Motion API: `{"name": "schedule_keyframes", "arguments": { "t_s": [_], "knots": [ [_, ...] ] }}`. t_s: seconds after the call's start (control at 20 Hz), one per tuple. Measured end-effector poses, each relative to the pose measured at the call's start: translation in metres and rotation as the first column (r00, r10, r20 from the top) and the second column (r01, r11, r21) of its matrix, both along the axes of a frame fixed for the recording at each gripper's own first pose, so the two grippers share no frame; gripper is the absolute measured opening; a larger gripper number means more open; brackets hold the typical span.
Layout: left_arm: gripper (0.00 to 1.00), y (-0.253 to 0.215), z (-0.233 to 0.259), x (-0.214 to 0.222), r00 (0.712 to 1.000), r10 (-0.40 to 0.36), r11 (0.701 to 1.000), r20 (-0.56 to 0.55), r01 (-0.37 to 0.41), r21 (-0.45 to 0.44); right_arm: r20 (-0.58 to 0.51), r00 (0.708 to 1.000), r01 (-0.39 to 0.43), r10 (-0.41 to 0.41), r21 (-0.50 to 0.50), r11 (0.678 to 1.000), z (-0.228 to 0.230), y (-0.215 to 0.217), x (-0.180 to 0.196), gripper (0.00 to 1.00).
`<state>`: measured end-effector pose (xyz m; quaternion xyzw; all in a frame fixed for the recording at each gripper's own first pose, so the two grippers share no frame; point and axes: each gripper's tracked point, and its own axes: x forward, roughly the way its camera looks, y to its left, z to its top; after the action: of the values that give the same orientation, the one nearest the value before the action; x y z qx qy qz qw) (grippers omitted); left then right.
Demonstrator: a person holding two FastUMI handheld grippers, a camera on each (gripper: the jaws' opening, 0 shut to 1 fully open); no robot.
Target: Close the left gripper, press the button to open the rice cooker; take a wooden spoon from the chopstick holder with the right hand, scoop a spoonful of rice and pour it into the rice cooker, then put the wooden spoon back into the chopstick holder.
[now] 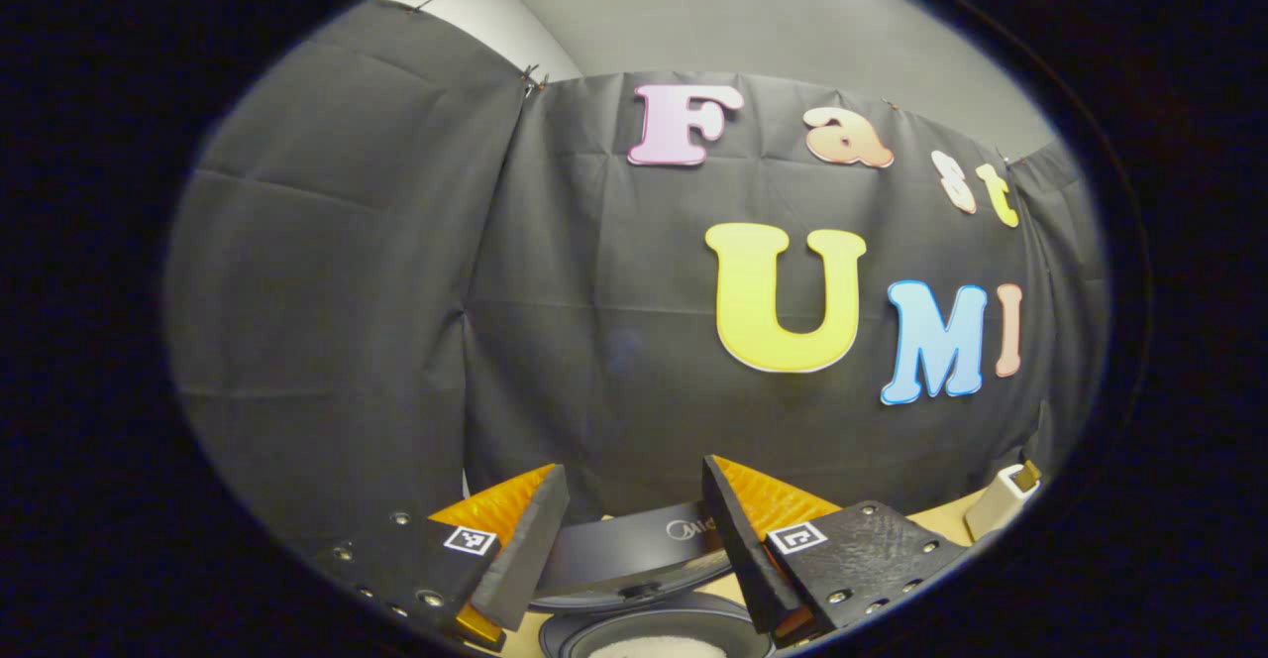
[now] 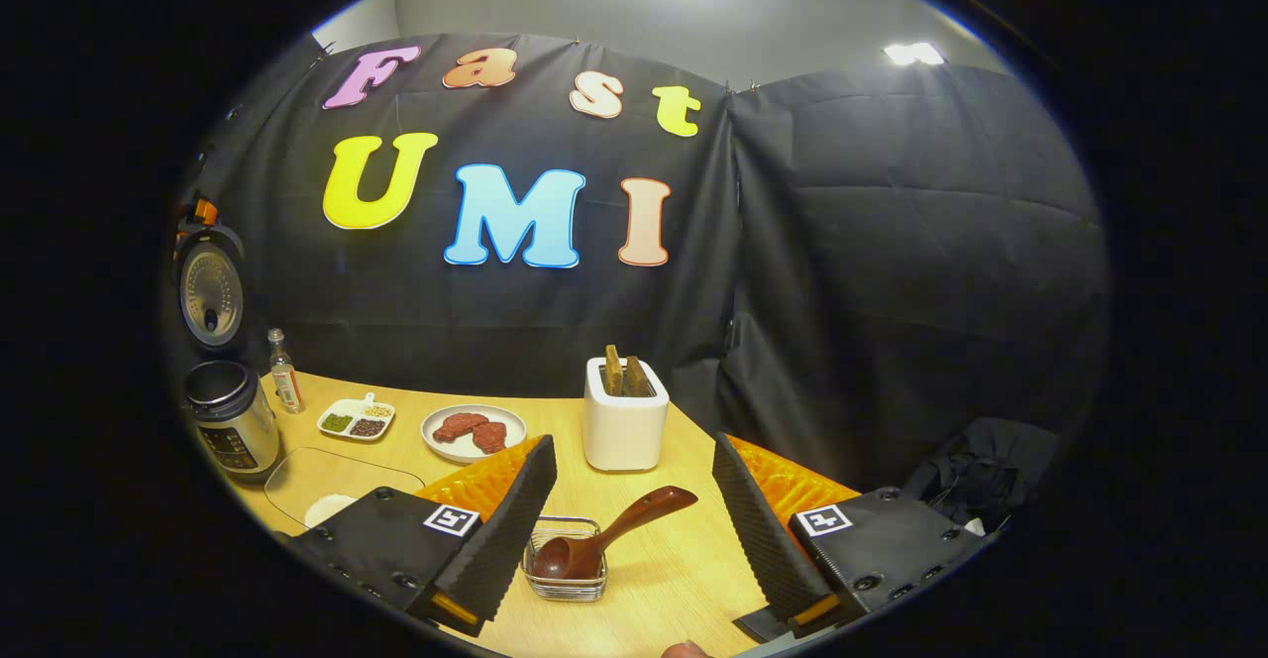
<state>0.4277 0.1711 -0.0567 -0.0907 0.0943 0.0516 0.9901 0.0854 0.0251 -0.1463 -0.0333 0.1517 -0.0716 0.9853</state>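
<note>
The booth was hung with black cloth behind a pale wooden table (image 2: 684, 559).

Right gripper view: the right gripper (image 2: 634, 529) stood with its jaws wide apart and empty above the near table edge. Directly between them and just beyond lay the dark brown wooden spoon (image 2: 606, 537), its bowl resting in a small wire-and-glass basket (image 2: 566, 577) and its handle slanting up to the right, clear of the rim. Farther off stood a white rectangular holder (image 2: 622, 427) with wooden pieces upright in it. At the far left, the silver-bodied rice cooker (image 2: 230, 420) stood with its lid (image 2: 210, 291) raised.

Left gripper view: the left gripper (image 1: 634, 544) was likewise spread open and held nothing, poised over the cooker's open pot (image 1: 654, 638), in which white grains showed.

Assessment: the spoon was judged light, rigid and smooth, likely to pivot or slip if pinched near the bowl. The sound hold was across the free upper handle, jaws square to it. The basket looked light and might shift if nudged.
</note>
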Motion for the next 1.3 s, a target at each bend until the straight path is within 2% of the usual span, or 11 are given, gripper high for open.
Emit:
{"name": "schedule_keyframes", "arguments": {
  "t_s": [0.25,0.35,0.4,0.55,0.6,0.9,0.95,1.0,1.25,1.3],
  "knots": [
    [0.89,-0.017,-0.002,-0.025,1.000,-0.011,1.000,0.009,0.011,0.015,0.007,1.000,-0.029,0.029,0.017,0.999,0.004,0.004,0.003,0.97],
    [0.88,-0.023,-0.004,-0.035,1.000,-0.016,1.000,0.006,0.016,0.011,0.014,0.999,-0.044,0.043,0.026,0.999,0.006,0.003,0.005,1.00],
    [0.88,-0.027,-0.005,-0.042,1.000,-0.019,1.000,0.004,0.019,0.010,0.016,0.999,-0.052,0.052,0.030,0.998,0.006,0.003,0.005,0.97],
    [0.88,-0.045,-0.011,-0.070,0.999,-0.036,0.999,-0.005,0.037,0.023,0.016,0.997,-0.072,0.072,0.040,0.997,0.007,0.000,0.003,0.97],
    [0.87,-0.050,-0.017,-0.081,0.999,-0.043,0.999,-0.008,0.043,0.024,0.017,0.997,-0.078,0.078,0.046,0.996,0.008,-0.001,0.002,1.00],
    [0.87,-0.076,-0.044,-0.130,0.995,-0.083,0.996,-0.062,0.085,0.023,0.022,0.995,-0.100,0.099,0.059,0.993,0.010,-0.014,-0.004,0.97],
    [0.87,-0.080,-0.050,-0.138,0.993,-0.089,0.996,-0.075,0.091,0.020,0.017,0.994,-0.104,0.104,0.059,0.993,0.009,-0.015,-0.007,1.00],
    [0.87,-0.083,-0.057,-0.146,0.992,-0.094,0.995,-0.088,0.096,0.016,0.016,0.994,-0.107,0.106,0.058,0.993,0.009,-0.017,-0.009,0.97],
    [0.87,-0.099,-0.085,-0.172,0.985,-0.109,0.994,-0.135,0.112,0.015,0.008,0.993,-0.119,0.119,0.047,0.992,0.009,-0.025,-0.017,0.97],
    [0.87,-0.100,-0.088,-0.175,0.984,-0.111,0.993,-0.140,0.114,0.015,0.004,0.993,-0.120,0.120,0.044,0.992,0.008,-0.026,-0.019,1.00]
  ]
}}
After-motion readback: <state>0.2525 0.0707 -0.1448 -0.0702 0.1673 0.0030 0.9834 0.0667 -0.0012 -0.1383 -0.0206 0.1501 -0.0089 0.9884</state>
